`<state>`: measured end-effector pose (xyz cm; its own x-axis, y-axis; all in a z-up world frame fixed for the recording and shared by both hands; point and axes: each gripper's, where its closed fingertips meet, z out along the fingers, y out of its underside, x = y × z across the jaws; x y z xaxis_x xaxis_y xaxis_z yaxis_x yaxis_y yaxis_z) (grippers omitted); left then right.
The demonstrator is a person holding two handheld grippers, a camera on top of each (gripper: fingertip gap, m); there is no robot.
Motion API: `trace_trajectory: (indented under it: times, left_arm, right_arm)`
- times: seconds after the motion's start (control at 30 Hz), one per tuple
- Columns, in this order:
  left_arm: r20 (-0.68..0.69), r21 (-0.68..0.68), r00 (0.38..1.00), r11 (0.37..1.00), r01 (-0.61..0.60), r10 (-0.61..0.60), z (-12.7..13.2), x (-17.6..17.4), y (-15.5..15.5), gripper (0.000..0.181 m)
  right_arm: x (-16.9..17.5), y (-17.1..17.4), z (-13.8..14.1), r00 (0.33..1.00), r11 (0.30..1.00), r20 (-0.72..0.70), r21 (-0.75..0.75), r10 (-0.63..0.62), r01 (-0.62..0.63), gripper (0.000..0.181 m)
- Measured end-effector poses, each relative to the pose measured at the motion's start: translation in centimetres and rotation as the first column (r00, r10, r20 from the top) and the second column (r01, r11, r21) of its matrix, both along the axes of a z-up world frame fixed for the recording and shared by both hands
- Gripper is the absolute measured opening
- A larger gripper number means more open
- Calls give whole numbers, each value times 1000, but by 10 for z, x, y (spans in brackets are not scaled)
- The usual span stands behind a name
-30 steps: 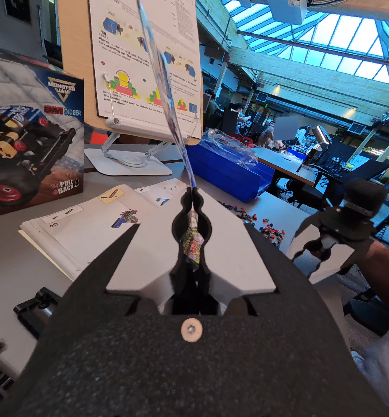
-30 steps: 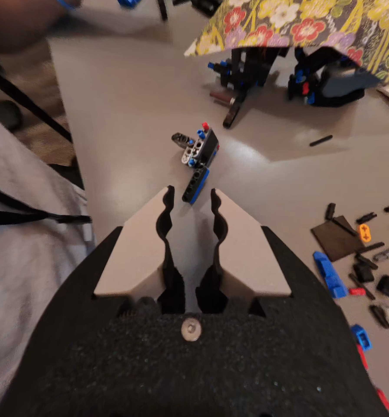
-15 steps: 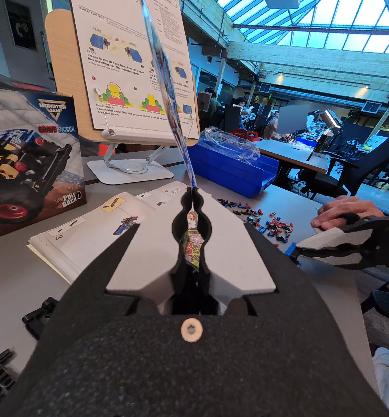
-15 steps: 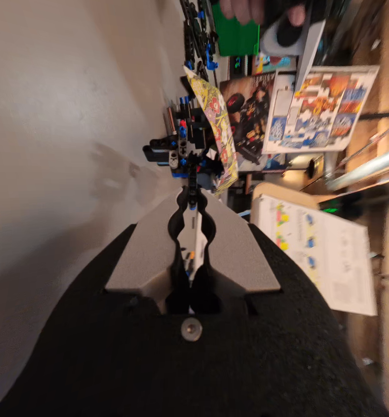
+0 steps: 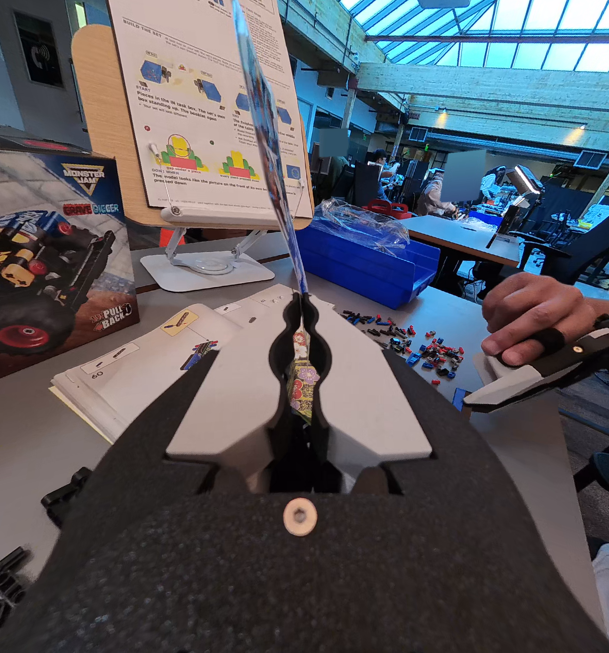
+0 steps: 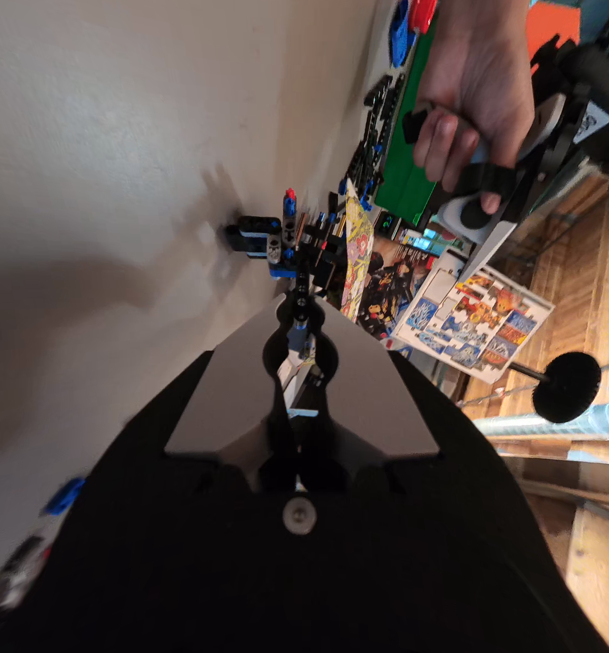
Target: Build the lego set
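My left gripper (image 5: 301, 300) is shut on a thin sticker sheet (image 5: 260, 116), seen edge-on and rising up from the fingertips. In the right wrist view the sheet's colourful face (image 6: 472, 318) shows below the left gripper (image 6: 472, 272). A floral-patterned piece (image 5: 301, 381) shows in the gap between my left fingers. My right gripper (image 6: 301, 300) is rolled on its side and shut on the black and blue beam (image 6: 300, 311) of a small black, blue and grey lego assembly (image 6: 271, 243). The right gripper also shows at the right edge of the left wrist view (image 5: 472, 403).
The set box (image 5: 48, 254) stands at the left, with an open instruction booklet (image 5: 147, 360) in front of it. A stand with a printed sheet (image 5: 204, 116) and a blue bin (image 5: 363, 268) are behind. Loose small pieces (image 5: 419, 349) lie at the right. A green plate (image 6: 409, 141) lies beyond the assembly. My hands' fingertips stand some 20 centimetres from each other.
My right gripper closed on the small assembly's beam on the table, then rolled onto its side with it. My left gripper kept hold of the sticker sheet and moved little.
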<state>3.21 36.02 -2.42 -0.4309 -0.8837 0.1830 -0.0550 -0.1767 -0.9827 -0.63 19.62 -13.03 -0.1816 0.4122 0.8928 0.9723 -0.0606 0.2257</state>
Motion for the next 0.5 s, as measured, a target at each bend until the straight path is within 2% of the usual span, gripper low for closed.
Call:
trace_trajectory:
  times: [0.13,0.2,0.3,0.43,0.5]
  left_arm:
    - [7,13,1000,1000,-15,15,0,1,2,0]
    - [3,14,1000,1000,-18,18,-1,1,3,0]
    - [-5,13,1000,1000,-21,21,-4,3,4,0]
    - [-14,20,1000,1000,-21,21,-7,4,4,0]
    - [-15,23,1000,1000,-18,18,-7,4,3,0]
  right_arm:
    - [-12,7,1,979,989,135,-18,151,-150,7]
    - [-21,12,2,943,971,231,-56,238,-231,6]
    - [-31,17,1,886,935,301,-158,353,-318,6]
    - [-31,19,0,849,893,306,-278,432,-354,7]
    - [-33,19,-2,864,886,255,-293,434,-359,14]
